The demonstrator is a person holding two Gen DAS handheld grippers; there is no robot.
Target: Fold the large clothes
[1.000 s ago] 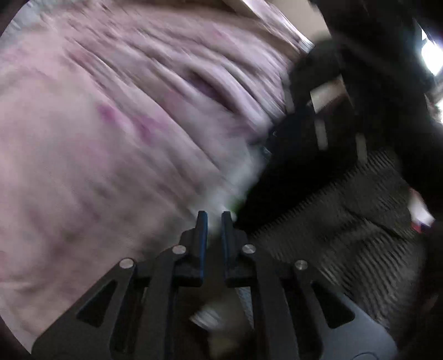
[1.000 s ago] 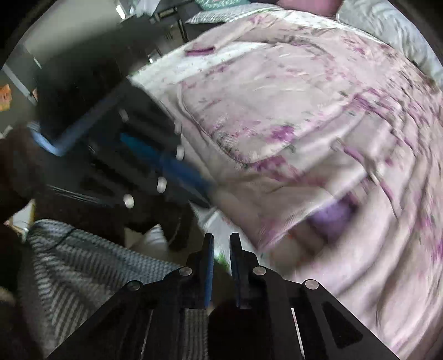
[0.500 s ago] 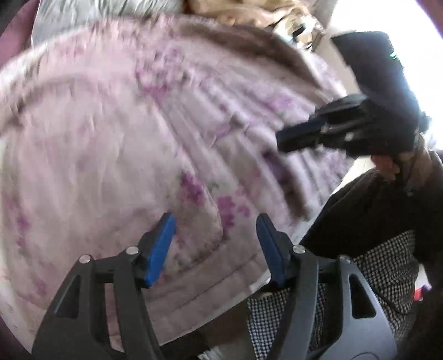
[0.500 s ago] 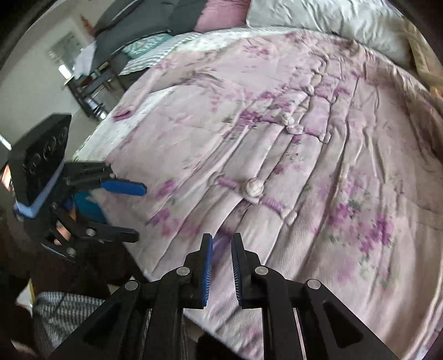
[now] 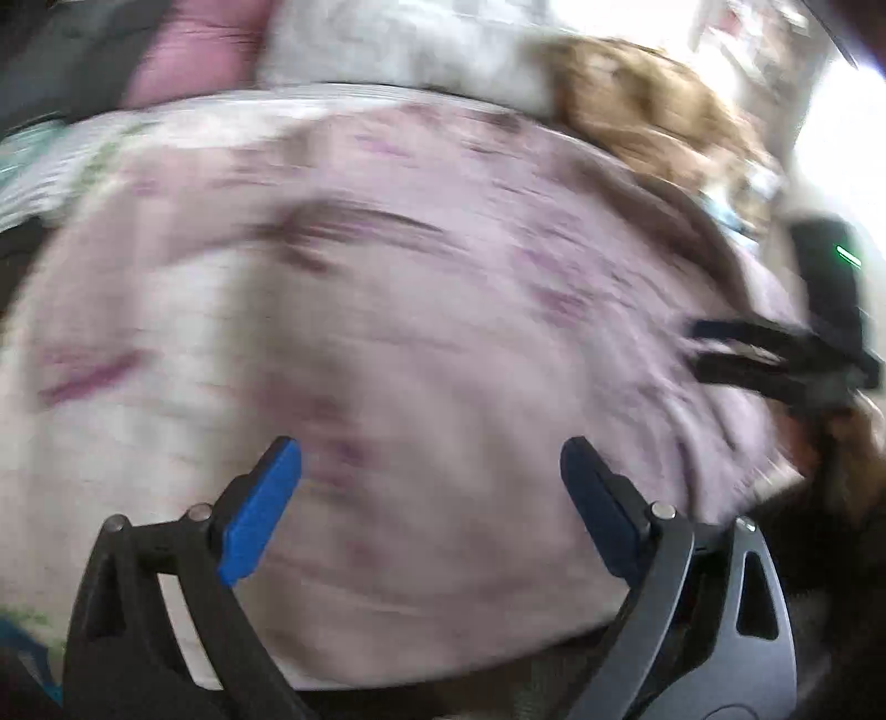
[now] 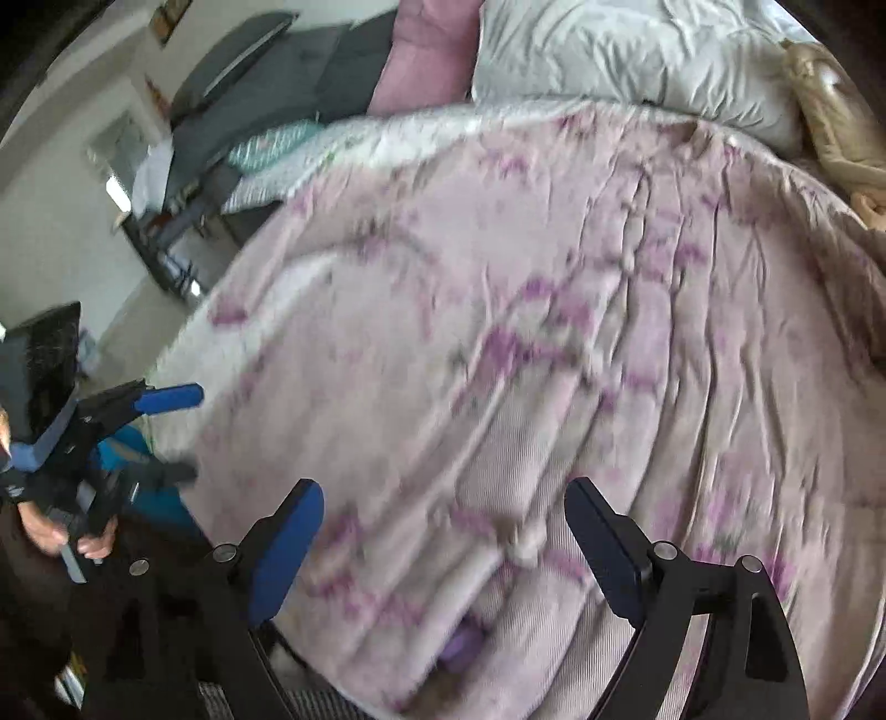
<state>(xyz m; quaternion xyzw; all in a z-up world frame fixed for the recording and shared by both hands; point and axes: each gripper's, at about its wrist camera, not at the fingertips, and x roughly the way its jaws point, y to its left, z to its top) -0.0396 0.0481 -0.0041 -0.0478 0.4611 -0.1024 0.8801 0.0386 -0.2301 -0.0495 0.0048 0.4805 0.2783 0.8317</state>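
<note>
Pale pink garment with purple flower print and ribbed fabric (image 6: 554,360) lies spread flat over the bed, filling the centre of both views. Left gripper (image 5: 432,487) hovers above it at lower centre, jaws spread wide and holding nothing. Right gripper (image 6: 443,531) likewise has its jaws released. Grey-white pillow (image 6: 626,50) sits at upper right.
</note>
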